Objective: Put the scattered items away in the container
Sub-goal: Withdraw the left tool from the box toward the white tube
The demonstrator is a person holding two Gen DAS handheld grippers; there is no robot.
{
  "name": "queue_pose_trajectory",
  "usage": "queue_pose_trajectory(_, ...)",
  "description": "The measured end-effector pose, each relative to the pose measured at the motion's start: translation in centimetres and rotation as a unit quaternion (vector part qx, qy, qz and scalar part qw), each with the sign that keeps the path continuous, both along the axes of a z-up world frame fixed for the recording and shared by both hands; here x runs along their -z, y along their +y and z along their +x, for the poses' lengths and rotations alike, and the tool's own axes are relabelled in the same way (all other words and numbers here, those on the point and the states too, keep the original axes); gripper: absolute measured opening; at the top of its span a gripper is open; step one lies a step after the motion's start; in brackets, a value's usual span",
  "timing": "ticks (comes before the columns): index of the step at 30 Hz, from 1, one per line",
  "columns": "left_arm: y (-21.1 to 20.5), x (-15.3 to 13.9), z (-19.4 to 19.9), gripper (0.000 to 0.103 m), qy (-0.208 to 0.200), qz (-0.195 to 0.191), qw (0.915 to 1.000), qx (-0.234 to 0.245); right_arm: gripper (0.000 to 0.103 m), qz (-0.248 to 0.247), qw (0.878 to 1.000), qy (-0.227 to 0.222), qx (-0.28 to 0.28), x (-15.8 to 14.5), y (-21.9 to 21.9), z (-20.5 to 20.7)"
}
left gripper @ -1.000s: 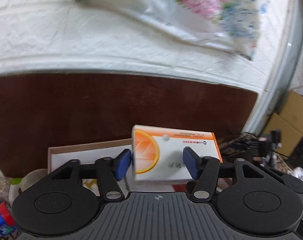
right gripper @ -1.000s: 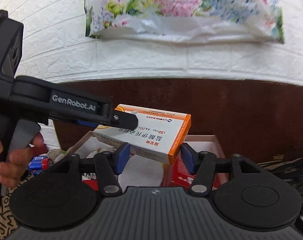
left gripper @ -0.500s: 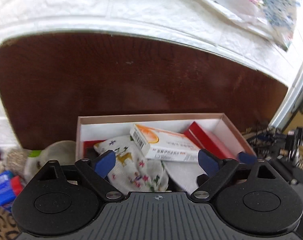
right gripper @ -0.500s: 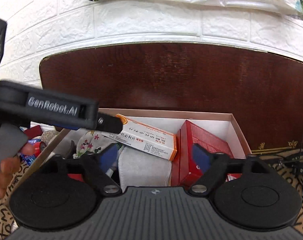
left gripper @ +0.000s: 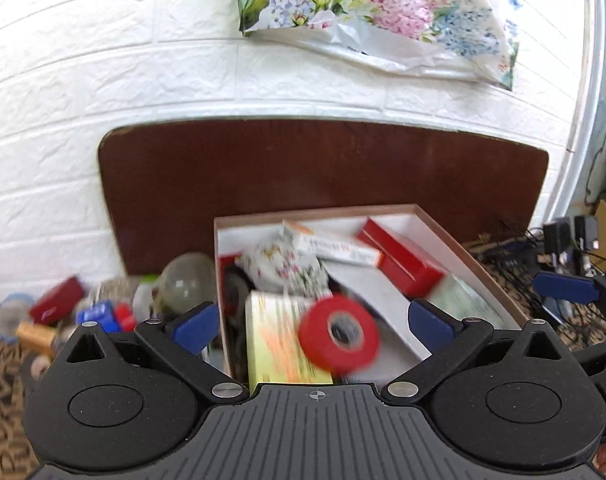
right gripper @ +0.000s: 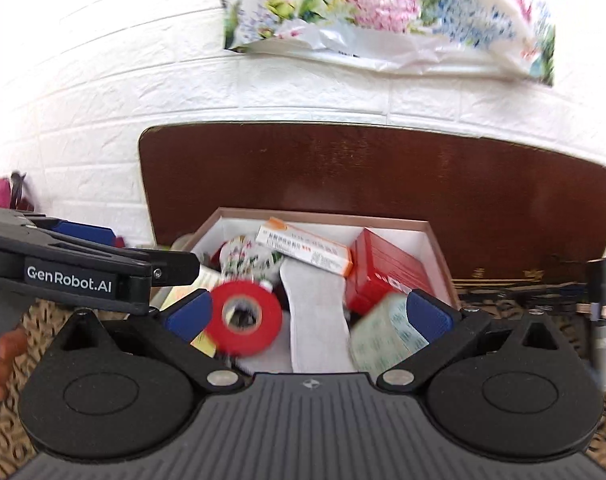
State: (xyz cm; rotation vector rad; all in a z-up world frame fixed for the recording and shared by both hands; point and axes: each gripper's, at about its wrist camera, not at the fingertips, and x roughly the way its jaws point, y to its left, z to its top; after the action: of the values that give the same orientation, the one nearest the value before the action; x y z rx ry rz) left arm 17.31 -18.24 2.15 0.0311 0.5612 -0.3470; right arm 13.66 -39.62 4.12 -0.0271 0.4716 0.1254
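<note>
left gripper (left gripper: 311,326) and right gripper (right gripper: 307,312): jaws just spread wide, nothing held | pill box (left gripper: 335,245) lies in container (left gripper: 459,240), far side | loose items (left gripper: 103,314) at container's left should be approached low, one taken squarely.

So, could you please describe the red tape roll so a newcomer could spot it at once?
Find the open cardboard box before the dark brown board. At its near end lies the red tape roll, the only round, ring-shaped thing among flat packets.

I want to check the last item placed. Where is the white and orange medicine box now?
In both wrist views the medicine box lies inside the container, toward its far wall, on a floral cloth and beside a red box.
</note>
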Motion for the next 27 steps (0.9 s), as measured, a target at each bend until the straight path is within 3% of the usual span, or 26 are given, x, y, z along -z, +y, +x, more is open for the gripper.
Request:
queue_pose_trajectory(13, 0.5, -1.0, -9.0, 0.103, -0.035, 0.016, 0.9993, -0.004, 0.103, -0.005, 1.000, -0.011, 0.018, -1.2, 0.0, -10.2)
queue_pose_trajectory(21, 0.3, -0.8, -10.8, 0.103, -0.032, 0.018, 0.9993, -0.008, 0.102, -0.010, 1.000, -0.014, 0.025, -1.2, 0.2, -12.4)
queue_pose_trajectory(27, 2.5, 1.5, -10.9, 0.103, -0.008, 0.006, 0.9996, -0.027, 0.103, -0.005, 1.000, -0.002, 0.021, -0.1, 0.9, -12.3)
